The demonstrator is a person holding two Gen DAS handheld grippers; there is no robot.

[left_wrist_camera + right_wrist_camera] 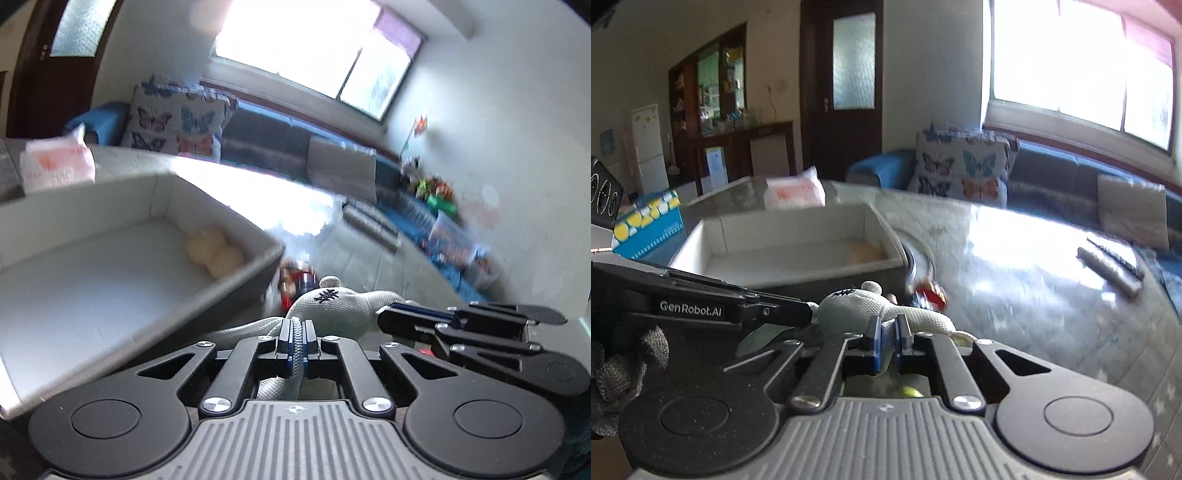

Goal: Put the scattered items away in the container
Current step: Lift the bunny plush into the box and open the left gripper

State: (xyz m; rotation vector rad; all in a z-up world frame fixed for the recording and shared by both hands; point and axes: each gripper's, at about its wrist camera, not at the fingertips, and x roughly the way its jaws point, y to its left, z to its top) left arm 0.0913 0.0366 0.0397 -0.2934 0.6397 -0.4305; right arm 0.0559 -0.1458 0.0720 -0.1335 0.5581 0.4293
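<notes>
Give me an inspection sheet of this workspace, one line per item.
Surface: glossy table, strong window glare.
Job's things: white plush toy held by both grippers; grey container with a cream fluffy item inside; small red toy on the table beside the container.
Clutter: tissue pack behind the container; two remotes on the far side.
Grippers: left gripper shut on the plush toy; right gripper shut on the same toy.
Cables: nothing seen.
Surroundings: sofa with butterfly cushion, window, dark door, fridge.
</notes>
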